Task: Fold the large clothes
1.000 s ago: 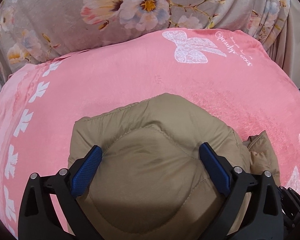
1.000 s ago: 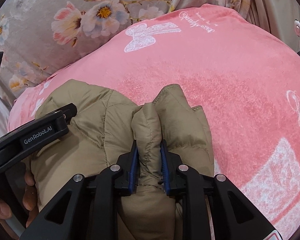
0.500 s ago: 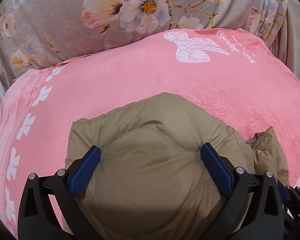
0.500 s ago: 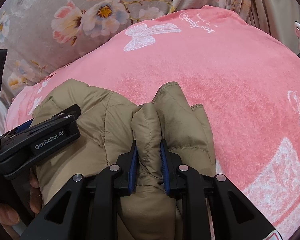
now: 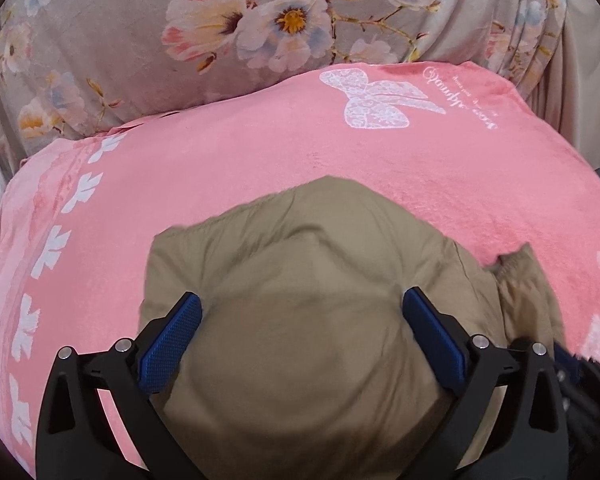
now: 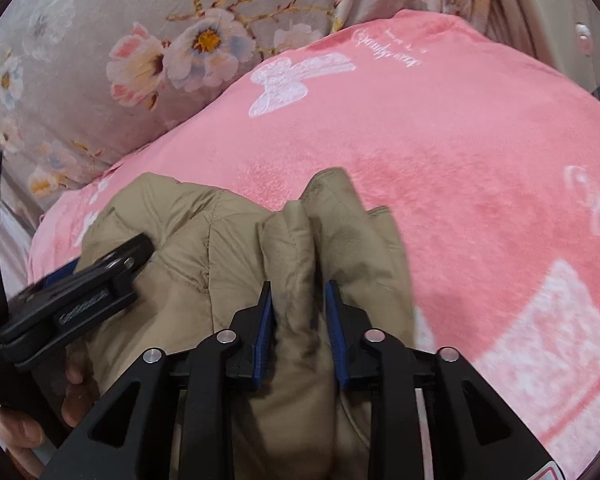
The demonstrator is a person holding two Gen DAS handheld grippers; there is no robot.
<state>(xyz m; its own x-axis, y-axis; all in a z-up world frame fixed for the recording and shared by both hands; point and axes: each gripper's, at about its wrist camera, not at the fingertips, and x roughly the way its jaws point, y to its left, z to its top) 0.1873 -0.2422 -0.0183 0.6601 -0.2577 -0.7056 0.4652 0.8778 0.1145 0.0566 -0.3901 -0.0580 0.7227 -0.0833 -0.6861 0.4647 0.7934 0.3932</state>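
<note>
A tan puffy jacket (image 5: 300, 280) lies bunched in a folded bundle on a pink blanket (image 5: 260, 160). My left gripper (image 5: 300, 312) is open, its blue pads wide apart on either side of the bundle's padded top. My right gripper (image 6: 298, 296) is shut on a thick fold of the jacket (image 6: 296, 248) at the bundle's right side. The left gripper (image 6: 100, 276) shows in the right wrist view, resting on the jacket, with the person's hand behind it.
The pink blanket (image 6: 460, 160) with white butterfly prints covers the bed. A grey floral pillow (image 5: 180, 40) lies along the far edge. A beige curtain (image 5: 580, 80) hangs at the far right.
Both grippers and the jacket bundle have shifted slightly back from the far edge. The right gripper's jaws have parted slightly but still hold the fold. The left stays open.
</note>
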